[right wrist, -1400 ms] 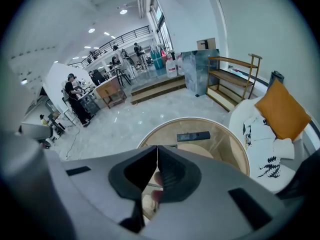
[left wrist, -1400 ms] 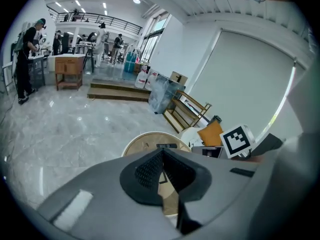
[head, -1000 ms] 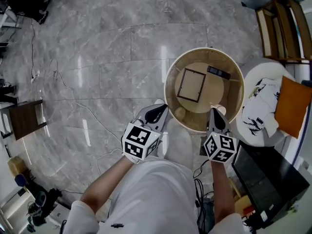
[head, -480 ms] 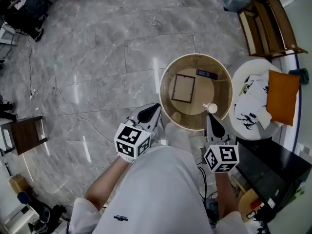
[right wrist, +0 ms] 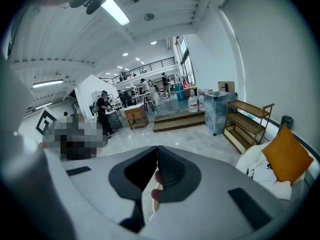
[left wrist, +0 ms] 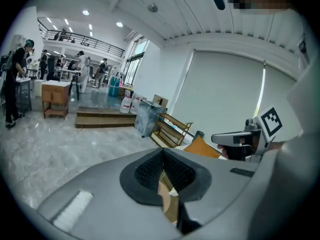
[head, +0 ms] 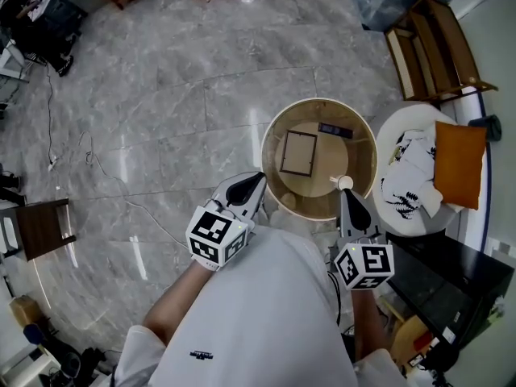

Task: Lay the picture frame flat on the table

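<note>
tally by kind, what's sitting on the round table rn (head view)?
picture frame, lying flat: 1
dark flat bar: 1
small white cup: 1
pale round item, too small to identify: 1
Total: 4

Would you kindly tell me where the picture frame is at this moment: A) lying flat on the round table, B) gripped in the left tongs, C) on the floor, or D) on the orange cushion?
A: the head view shows the frame lying flat on the table, clear of both pairs of tongs.
</note>
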`<state>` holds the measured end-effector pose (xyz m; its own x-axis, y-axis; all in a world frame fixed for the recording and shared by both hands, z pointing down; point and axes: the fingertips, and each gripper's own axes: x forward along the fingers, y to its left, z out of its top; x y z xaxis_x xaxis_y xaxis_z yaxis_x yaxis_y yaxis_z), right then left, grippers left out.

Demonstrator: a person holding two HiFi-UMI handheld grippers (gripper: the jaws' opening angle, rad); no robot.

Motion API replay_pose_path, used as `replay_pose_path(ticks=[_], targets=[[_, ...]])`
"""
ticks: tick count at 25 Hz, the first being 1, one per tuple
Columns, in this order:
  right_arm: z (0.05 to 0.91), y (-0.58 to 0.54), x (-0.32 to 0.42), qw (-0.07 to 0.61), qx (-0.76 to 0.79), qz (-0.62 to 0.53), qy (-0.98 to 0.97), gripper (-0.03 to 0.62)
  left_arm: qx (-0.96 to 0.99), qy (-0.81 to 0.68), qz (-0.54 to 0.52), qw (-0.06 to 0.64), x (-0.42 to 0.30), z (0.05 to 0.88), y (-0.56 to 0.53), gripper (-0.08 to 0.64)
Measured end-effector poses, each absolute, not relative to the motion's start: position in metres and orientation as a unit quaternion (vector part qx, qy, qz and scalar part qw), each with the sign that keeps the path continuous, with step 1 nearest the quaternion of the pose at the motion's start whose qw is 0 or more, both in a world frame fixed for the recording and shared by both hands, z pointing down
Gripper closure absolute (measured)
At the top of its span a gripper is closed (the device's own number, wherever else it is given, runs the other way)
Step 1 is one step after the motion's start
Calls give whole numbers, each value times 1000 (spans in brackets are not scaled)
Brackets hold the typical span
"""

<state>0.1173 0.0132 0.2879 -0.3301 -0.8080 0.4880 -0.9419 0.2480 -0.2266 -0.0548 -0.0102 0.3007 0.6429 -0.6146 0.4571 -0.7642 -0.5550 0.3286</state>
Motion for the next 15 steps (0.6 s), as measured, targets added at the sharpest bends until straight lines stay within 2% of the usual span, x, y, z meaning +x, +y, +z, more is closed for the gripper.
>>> replay_pose_path(ticks=[7,15], targets=[[290,17,114,141,569,260,-767,588,870,-403,146,242,-72,287,-13,555],[279,28,107,156,562,215,-783,588,871,-405,140,242,-66,289,-7,555]])
